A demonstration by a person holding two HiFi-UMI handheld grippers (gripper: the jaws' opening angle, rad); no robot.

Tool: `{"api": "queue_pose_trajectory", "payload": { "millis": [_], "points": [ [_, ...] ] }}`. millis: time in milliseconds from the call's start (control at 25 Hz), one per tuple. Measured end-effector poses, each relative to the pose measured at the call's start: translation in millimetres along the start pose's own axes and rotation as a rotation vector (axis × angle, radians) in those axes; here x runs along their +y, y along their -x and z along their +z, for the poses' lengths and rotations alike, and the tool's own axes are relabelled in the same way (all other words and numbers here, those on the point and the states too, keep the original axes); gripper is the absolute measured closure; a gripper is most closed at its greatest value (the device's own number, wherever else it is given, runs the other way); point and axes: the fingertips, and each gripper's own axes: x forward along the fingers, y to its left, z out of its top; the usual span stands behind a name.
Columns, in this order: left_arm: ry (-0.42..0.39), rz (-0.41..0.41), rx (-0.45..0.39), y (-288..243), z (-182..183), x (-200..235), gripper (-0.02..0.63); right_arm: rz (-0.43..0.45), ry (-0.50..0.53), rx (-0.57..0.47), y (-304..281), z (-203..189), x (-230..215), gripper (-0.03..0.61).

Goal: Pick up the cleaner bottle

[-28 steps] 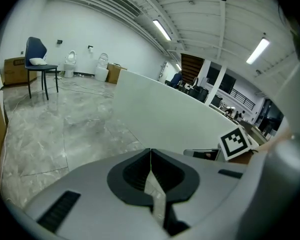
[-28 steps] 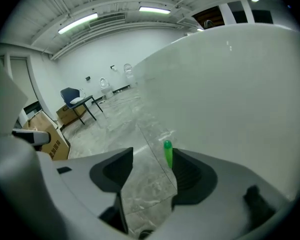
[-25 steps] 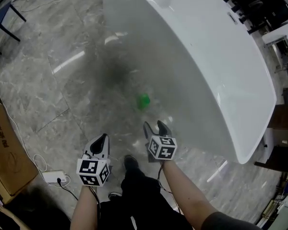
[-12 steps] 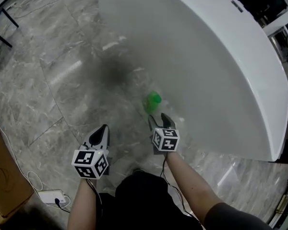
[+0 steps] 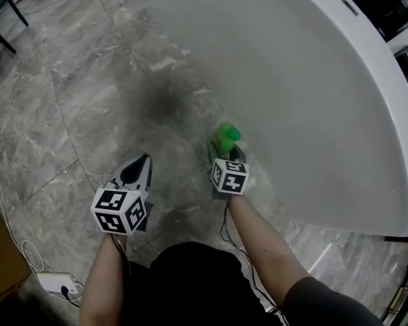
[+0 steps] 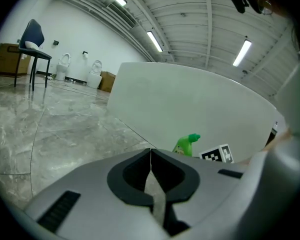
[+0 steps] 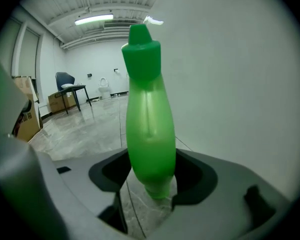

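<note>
Your right gripper (image 5: 226, 159) is open around the bottle (image 7: 147, 129), which stands on the floor (image 5: 88, 114) just beside the tub (image 5: 313, 100), while your left gripper (image 6: 150, 184) is closed and empty, so next I think you must squeeze, then lift.

Upright on the grey marble floor (image 5: 88, 100) against the white tub wall (image 5: 313, 80): glossy green cleaner bottle (image 7: 147, 134) with darker cap, between the parted fingers (image 7: 207, 176) of the right gripper (image 5: 226, 156).

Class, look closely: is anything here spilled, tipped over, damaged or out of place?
Nothing stands out. The cleaner bottle stands upright and capped on the floor beside the bathtub, between the open jaws of the right gripper. No spill shows.
</note>
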Motion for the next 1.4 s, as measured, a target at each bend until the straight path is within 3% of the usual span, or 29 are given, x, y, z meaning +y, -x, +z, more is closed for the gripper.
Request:
{"api": "queue_pose_trajectory", "payload": {
  "millis": [440,640,800,1040,1160,1400],
  "points": [
    [0.012,0.024,0.033,-9,-16,8,0.598,0.016,-0.015,-0.005,-30,1,-1,0.327],
    [0.000,0.028,0.059,-8,-23,8,0.598,0.054,0.032,0.034,-36,3,-7,0.373],
    [-0.013,0.030,0.072,-7,-25,7,0.598,0.093,-0.155,0.056,-34,4,-20,0.377],
    [-0.001,0.024,0.070,-5,-26,4,0.598,0.248,-0.594,-0.005,-17,12,-14,0.379],
    [0.007,0.029,0.058,4,-17,2,0.598,0.322,-0.649,-0.025,1,28,7,0.380],
    [0.047,0.045,0.031,58,27,-14,0.598,0.428,-0.638,-0.006,66,93,65,0.379]
  ]
}}
